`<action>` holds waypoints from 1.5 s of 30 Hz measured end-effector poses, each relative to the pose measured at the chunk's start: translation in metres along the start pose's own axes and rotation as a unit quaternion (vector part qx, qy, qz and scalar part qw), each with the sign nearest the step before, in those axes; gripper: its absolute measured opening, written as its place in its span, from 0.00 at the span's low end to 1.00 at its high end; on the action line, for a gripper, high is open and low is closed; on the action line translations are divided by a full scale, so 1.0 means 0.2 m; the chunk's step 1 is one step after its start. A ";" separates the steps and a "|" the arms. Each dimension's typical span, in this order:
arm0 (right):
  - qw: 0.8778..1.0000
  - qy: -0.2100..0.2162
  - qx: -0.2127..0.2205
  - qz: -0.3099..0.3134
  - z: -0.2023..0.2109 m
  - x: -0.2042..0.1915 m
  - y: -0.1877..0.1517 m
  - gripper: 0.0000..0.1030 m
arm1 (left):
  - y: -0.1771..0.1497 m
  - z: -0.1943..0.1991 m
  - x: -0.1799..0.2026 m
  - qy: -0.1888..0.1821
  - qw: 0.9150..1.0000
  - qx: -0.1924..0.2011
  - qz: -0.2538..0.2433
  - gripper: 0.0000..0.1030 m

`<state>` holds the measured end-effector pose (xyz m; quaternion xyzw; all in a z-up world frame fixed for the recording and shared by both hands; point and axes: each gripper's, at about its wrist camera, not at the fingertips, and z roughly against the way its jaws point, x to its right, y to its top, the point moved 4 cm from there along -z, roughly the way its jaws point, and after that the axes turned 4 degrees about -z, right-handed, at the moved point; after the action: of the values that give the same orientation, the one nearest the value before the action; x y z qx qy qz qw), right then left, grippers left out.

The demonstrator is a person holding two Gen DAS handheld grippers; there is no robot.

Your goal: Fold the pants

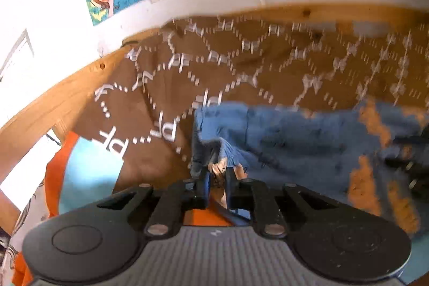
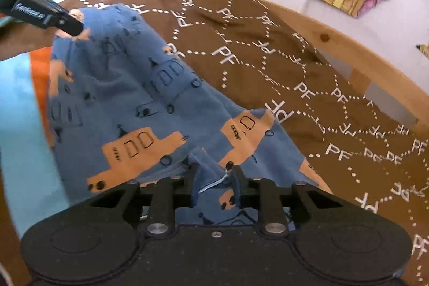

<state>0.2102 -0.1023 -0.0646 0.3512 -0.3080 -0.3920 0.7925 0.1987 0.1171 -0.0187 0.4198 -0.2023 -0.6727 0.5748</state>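
So I've got both grippers clamped on the blue pants (image 2: pixel 150 98), left gripper (image 1: pixel 216 173) and right gripper (image 2: pixel 214 173) each pinching an edge mid-bed over the brown blanket (image 2: pixel 281 50). Thin pinches though; one tug and the cloth could slip out.

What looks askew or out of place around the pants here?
Nothing damaged or spilled. The blue pants lie rumpled, not flat, on the brown blanket, bunched where the left gripper and right gripper pinch them.
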 end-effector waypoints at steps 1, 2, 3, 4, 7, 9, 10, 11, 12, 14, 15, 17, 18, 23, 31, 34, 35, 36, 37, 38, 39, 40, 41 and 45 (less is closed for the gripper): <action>1.000 -0.004 0.001 -0.005 0.01 0.00 0.00 0.39 | -0.02 -0.02 -0.01 0.011 1.000 -0.010 -0.003 0.18; 1.000 -0.004 0.001 -0.012 0.01 0.01 0.00 0.40 | -0.03 -0.04 -0.01 0.010 1.000 -0.015 0.000 0.23; 1.000 -0.002 0.003 -0.021 0.03 0.02 0.00 0.40 | -0.04 -0.05 -0.02 0.007 1.000 -0.015 0.006 0.28; 1.000 -0.001 0.005 -0.028 0.06 0.03 0.00 0.41 | -0.04 -0.04 -0.02 0.009 1.000 -0.011 0.009 0.33; 0.999 0.000 0.006 -0.039 0.15 0.04 -0.01 0.52 | -0.03 -0.03 -0.03 0.030 1.000 -0.001 0.003 0.60; 0.999 0.011 0.004 -0.050 0.21 0.04 -0.04 0.59 | -0.05 -0.02 -0.06 0.023 1.000 -0.001 0.002 0.60; 0.998 0.016 0.002 -0.055 0.24 0.04 -0.05 0.61 | -0.05 -0.03 -0.08 0.015 1.000 -0.002 0.006 0.60; 0.998 0.018 0.000 -0.056 0.27 0.03 -0.07 0.62 | -0.05 -0.04 -0.08 0.003 1.000 -0.006 0.007 0.60; 0.998 0.020 -0.002 -0.055 0.29 0.02 -0.09 0.63 | -0.04 -0.05 -0.09 -0.005 1.000 -0.008 0.008 0.60; 0.999 0.021 -0.007 -0.049 0.31 0.00 -0.11 0.63 | -0.04 -0.05 -0.12 -0.019 1.000 -0.010 0.020 0.58; 0.999 0.020 -0.011 -0.047 0.30 -0.01 -0.12 0.63 | -0.04 -0.05 -0.13 -0.025 0.999 -0.011 0.027 0.53; 0.998 0.020 -0.020 -0.047 0.28 -0.03 -0.14 0.63 | -0.04 -0.04 -0.13 -0.042 0.998 -0.014 0.038 0.37; 0.998 0.019 -0.024 -0.048 0.27 -0.03 -0.15 0.63 | -0.03 -0.04 -0.12 -0.050 0.998 -0.016 0.039 0.28; 0.998 0.017 -0.031 -0.054 0.24 -0.03 -0.18 0.63 | -0.01 0.00 -0.09 -0.059 0.997 -0.017 0.050 0.16; 0.998 0.003 -0.010 -0.065 0.40 0.04 -0.15 0.67 | 0.09 0.23 0.12 -0.036 0.999 0.031 -0.022 0.15; 0.996 -0.012 0.002 -0.087 0.53 0.11 -0.15 0.69 | 0.14 0.35 0.25 -0.064 0.995 0.059 -0.058 0.15; 0.995 -0.019 0.005 -0.095 0.57 0.14 -0.16 0.70 | 0.16 0.38 0.29 -0.076 0.992 0.068 -0.070 0.15; 0.994 -0.027 0.008 -0.105 0.61 0.18 -0.16 0.72 | 0.18 0.43 0.35 -0.091 0.989 0.079 -0.083 0.15; 0.993 -0.034 0.009 -0.115 0.66 0.22 -0.18 0.73 | 0.20 0.45 0.39 -0.103 0.986 0.089 -0.094 0.15; 0.991 -0.041 0.010 -0.125 0.70 0.27 -0.19 0.76 | 0.22 0.49 0.44 -0.117 0.983 0.097 -0.103 0.15; 0.990 -0.048 0.012 -0.135 0.73 0.31 -0.21 0.77 | 0.24 0.52 0.49 -0.133 0.980 0.104 -0.110 0.15; 0.987 -0.060 0.014 -0.150 0.77 0.37 -0.23 0.77 | 0.25 0.54 0.55 -0.149 0.976 0.108 -0.117 0.15; 0.983 -0.073 0.017 -0.169 0.81 0.43 -0.26 0.79 | 0.26 0.56 0.60 -0.163 0.972 0.110 -0.125 0.15; 0.966 -0.106 0.033 -0.235 0.89 0.63 -0.38 0.80 | 0.26 0.62 0.87 -0.216 0.951 0.122 -0.182 0.15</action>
<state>0.1077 -0.2983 0.0013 0.3959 -0.3119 -0.5917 0.6292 0.1336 -0.0872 0.0326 0.3609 -0.3224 -0.8107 0.3296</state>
